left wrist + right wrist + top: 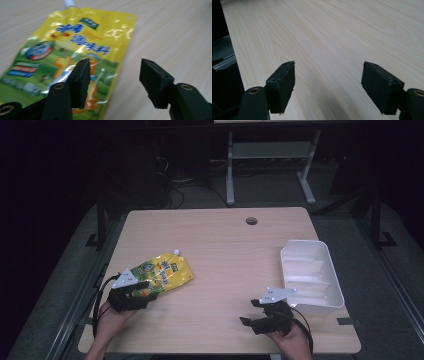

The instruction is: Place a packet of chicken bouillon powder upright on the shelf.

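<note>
Over on the left, my left gripper (134,292) sits at the near-left corner of the tabletop (225,250), its jaws parted and not yet pressing on anything. The yellow pouch (162,271) lies flat just ahead of it, running off toward one o'clock with its white spout (176,251) at the far end. In the left gripper view one jaw hangs over the pouch's (70,50) printed face near its lower corner, the other over bare wood beside its edge. I read that as straddling the edge for a pinch, since a flat pouch offers little else to grab.

Middle of the tabletop is plain wood, with a small round cable hole (251,221) at twelve o'clock.

On the right, my right gripper (257,312) rests near the front edge, jaws wide with nothing between them, pointing toward nine o'clock, as though waiting. Beside it at two o'clock stands the white bin (334,287), dividers inside, likely where the pouch belongs.
</note>
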